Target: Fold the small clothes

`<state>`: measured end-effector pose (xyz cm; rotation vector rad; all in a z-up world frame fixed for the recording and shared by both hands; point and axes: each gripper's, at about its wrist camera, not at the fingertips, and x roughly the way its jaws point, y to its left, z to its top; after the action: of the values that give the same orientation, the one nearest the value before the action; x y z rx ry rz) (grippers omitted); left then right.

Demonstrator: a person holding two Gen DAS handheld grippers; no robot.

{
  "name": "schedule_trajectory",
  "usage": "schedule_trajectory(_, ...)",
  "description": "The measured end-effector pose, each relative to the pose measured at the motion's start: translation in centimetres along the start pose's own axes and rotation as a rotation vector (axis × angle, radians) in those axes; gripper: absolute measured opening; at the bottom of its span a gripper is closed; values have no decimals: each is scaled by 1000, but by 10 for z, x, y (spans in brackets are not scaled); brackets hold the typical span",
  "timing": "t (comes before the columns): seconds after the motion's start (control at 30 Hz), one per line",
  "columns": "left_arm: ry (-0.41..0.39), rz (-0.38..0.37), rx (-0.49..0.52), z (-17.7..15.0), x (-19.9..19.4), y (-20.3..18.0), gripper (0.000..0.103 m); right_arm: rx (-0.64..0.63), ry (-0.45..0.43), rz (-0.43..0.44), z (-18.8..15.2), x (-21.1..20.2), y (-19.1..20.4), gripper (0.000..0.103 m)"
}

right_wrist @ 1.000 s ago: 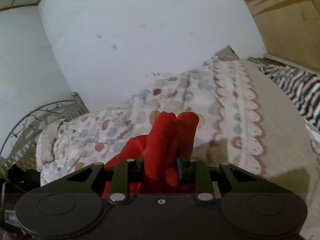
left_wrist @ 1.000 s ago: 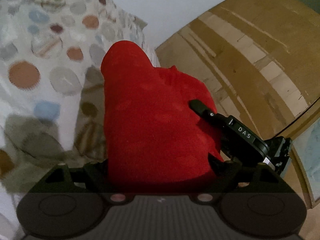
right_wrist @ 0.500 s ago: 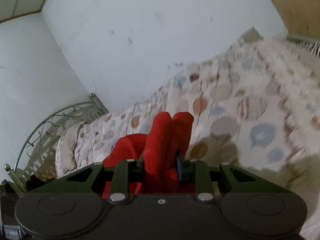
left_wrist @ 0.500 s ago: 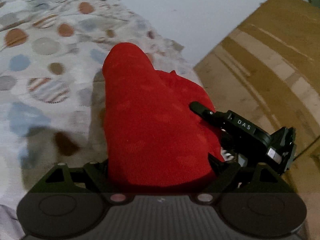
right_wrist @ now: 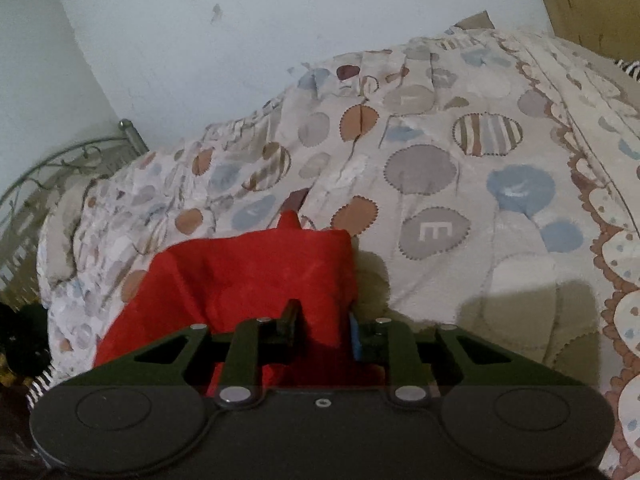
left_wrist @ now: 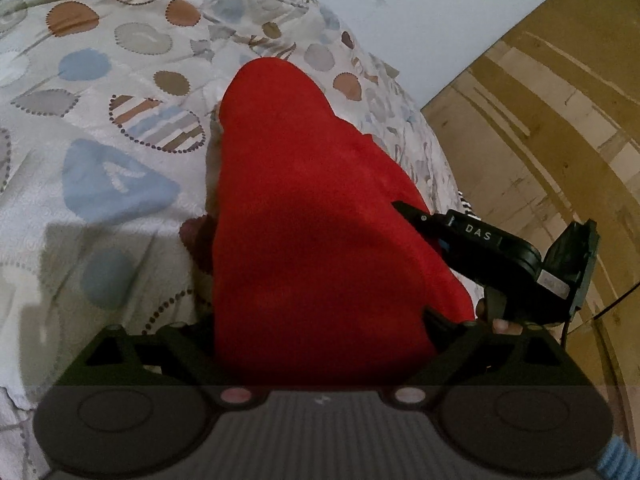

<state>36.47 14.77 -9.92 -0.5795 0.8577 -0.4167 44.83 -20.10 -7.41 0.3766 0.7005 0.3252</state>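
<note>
A small red garment (left_wrist: 312, 220) hangs bunched over my left gripper (left_wrist: 320, 336) and hides its fingers; the gripper is shut on the cloth. In the right wrist view the same red garment (right_wrist: 248, 276) spreads down to the patterned bedspread (right_wrist: 440, 168). My right gripper (right_wrist: 320, 320) is shut on its near edge. The right gripper also shows in the left wrist view (left_wrist: 492, 248), pinching the cloth's right side.
The bed with its spotted bedspread (left_wrist: 100, 100) fills the left. A wooden floor (left_wrist: 552, 128) lies right of the bed. A metal headboard (right_wrist: 60, 168) stands at far left, and a pale wall (right_wrist: 240, 40) behind.
Both grippers have dropped lower toward the bedspread with the garment. In the right wrist view the cloth has gone from an upright bunch to a spread sheet touching the bed.
</note>
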Motion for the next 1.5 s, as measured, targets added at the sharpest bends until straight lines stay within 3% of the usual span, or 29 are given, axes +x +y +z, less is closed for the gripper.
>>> schedule_trajectory(0.27,3,35,-20,4,-11,-7,103,-67,-20,-28,-1,-4,5,42)
schedule_trajectory(0.33,3,59,-15,4,-13,-11,103,-89,-25,-41,0,-7,8,50)
schedule_trajectory(0.43,-10,112,2,3,-19,-20,103,-106,-43,-53,1,-15,12,71)
schedule_trajectory(0.5,-28,153,25,3,-25,-28,102,-105,-63,-66,1,-23,15,91)
schedule_trajectory(0.67,-111,250,106,-1,-49,-52,102,-135,-93,-70,-3,-46,23,101)
schedule_trajectory(1.23,-355,379,205,-29,-135,-119,102,-258,-259,-62,-23,-165,63,102)
schedule_trajectory(1.5,-418,410,264,-56,-168,-144,102,-283,-323,-54,-44,-219,75,102)
